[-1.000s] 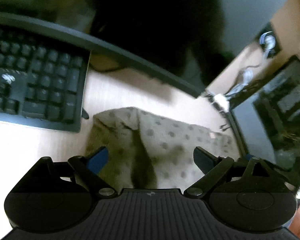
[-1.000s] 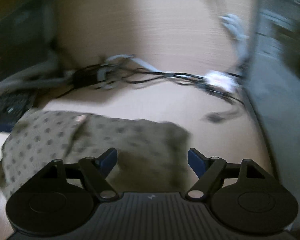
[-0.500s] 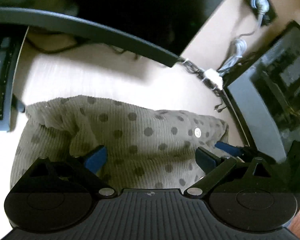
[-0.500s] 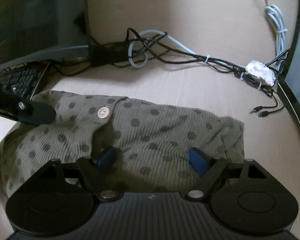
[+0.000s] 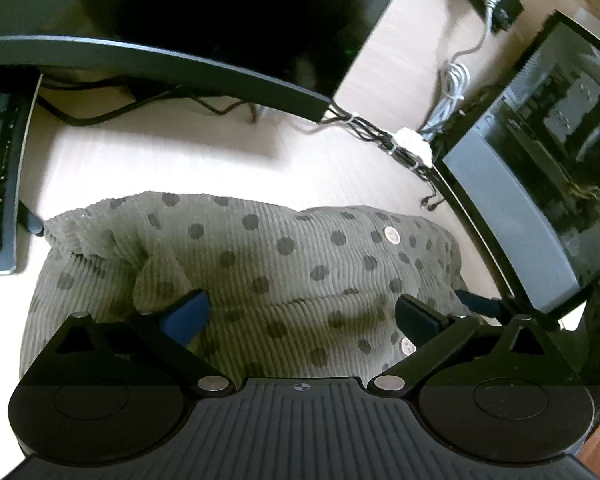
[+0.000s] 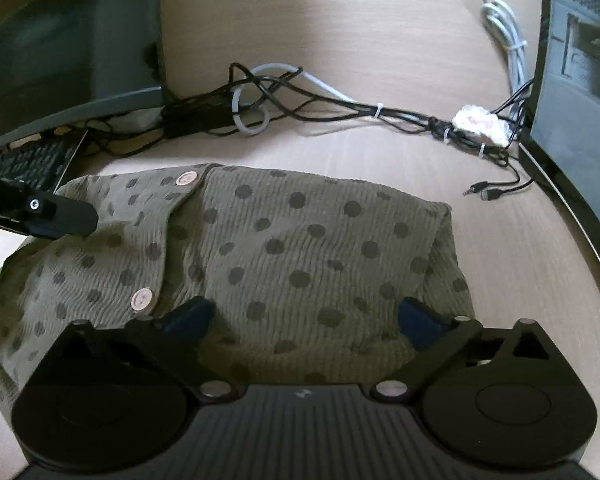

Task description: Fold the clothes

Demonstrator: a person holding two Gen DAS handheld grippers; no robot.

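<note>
Closer now, olive garment (image 5: 284,264) hides beneath both open grippers' frames.

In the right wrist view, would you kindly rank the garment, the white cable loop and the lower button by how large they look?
1. garment, by far the largest.
2. white cable loop.
3. lower button, smallest, though it sits nearer the camera, which flatters it.

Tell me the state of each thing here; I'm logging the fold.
Polka-dot garment: folded into a compact bundle, lying on the desk, nothing gripping it.
Left gripper: open, over the garment.
Right gripper: open, over the garment.
Monitor: screen dark.
Cables: bundled with ties; two plugs lie loose, unplugged.
</note>
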